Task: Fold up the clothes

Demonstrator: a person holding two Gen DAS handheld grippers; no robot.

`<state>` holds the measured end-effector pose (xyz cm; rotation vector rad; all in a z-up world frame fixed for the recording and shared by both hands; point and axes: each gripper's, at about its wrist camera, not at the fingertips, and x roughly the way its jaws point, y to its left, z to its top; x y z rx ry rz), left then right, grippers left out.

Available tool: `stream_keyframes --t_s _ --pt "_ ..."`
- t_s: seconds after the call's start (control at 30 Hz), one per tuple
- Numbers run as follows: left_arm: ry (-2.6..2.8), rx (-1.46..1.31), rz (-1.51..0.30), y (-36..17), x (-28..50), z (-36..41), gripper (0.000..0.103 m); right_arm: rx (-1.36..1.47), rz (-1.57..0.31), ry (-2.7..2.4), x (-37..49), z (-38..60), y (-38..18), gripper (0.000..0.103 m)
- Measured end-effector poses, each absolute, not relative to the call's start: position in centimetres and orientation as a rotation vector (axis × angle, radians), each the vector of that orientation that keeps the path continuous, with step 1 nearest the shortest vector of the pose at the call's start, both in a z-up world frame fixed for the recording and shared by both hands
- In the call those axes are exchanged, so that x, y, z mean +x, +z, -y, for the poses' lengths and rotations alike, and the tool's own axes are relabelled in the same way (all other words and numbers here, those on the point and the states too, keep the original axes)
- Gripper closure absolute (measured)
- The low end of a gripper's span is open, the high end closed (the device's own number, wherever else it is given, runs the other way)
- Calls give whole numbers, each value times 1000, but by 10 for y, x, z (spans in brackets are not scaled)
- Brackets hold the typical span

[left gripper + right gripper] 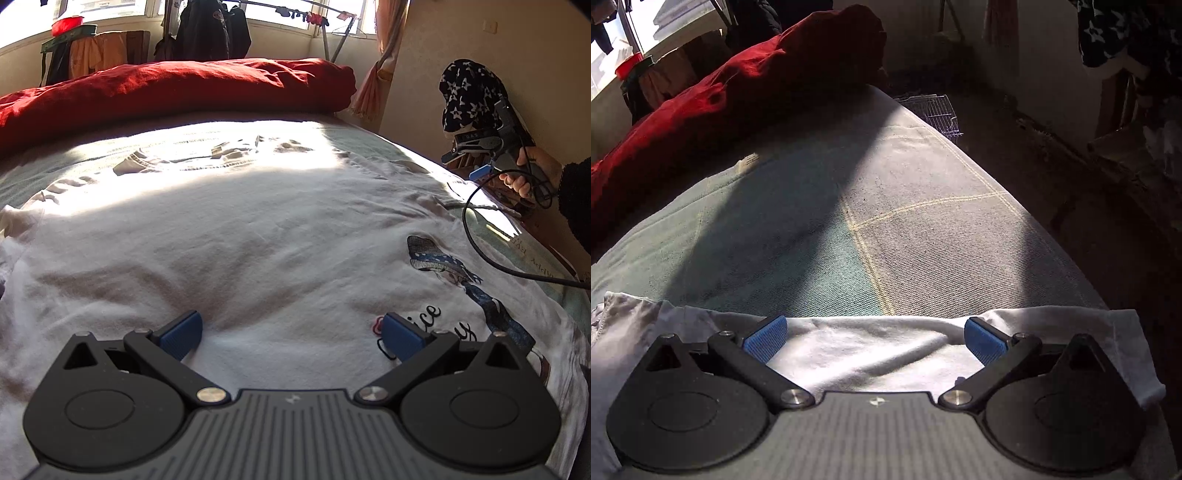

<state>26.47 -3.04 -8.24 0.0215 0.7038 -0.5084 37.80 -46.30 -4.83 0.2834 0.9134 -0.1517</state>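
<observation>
Left wrist view. White T-shirt (pixel 258 229) spread flat across a bed (pixel 373 144), printed figure and lettering facing up at right, collar toward a red duvet (pixel 166 88) bunched along the far side. Left gripper (pixel 291 334) low over the shirt's middle, blue fingers (pixel 183 334) wide apart, nothing between them. Right gripper (pixel 467 162) visible at the far right edge, held in a hand (pixel 532 170), its cable (pixel 480 243) trailing over the cloth; from this angle its jaws cannot be read.

Right wrist view. Right gripper (pixel 875 338) with fingers spread and empty, set over one edge of the T-shirt (pixel 864 350); bare green-grey bed cover (pixel 905 229) beyond, floor (pixel 1089 229) just past the bed's side.

Risks, judged. Pinching thin knit on a soft bed could take both layers or the cover beneath, dragging the whole shirt instead of one flap. The trailing cable may snag or rumple the fabric. Uneven lifting by the two grippers would skew the crease.
</observation>
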Motion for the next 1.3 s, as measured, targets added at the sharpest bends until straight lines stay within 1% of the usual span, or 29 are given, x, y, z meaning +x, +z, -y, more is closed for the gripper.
stream_keyframes --t_s 0.1,0.2,0.3,0.43,0.53,0.67,0.73,0.83,0.97,1.2,1.3 --pt "-509 21 -704 -83 265 30 1 255 -993 -166 370 468 -62 0" --pt "-509 22 -703 -83 265 30 1 273 -1008 -236 361 494 -76 0" --pt "-509 23 -703 -83 265 30 1 361 -937 -344 344 522 -64 0" --pt "-509 24 -702 -83 265 30 1 502 -883 -285 324 544 -59 0" --pt "-508 27 -701 -83 265 30 1 480 -925 -299 330 547 -76 0" --pt "-505 35 -700 -84 265 31 1 397 -891 -327 346 551 -91 0" --pt "-504 38 -700 -84 265 31 1 403 -875 -344 352 558 -91 0" --pt "-504 38 -699 -84 265 31 1 449 -864 -347 350 559 -82 0" --pt "-504 39 -697 -84 264 31 1 429 -844 -215 343 536 -73 0" --pt "-502 44 -696 -84 264 32 1 447 -859 -256 349 524 -75 0" --pt "-502 41 -696 -82 263 32 1 436 -847 -213 328 510 -63 0"
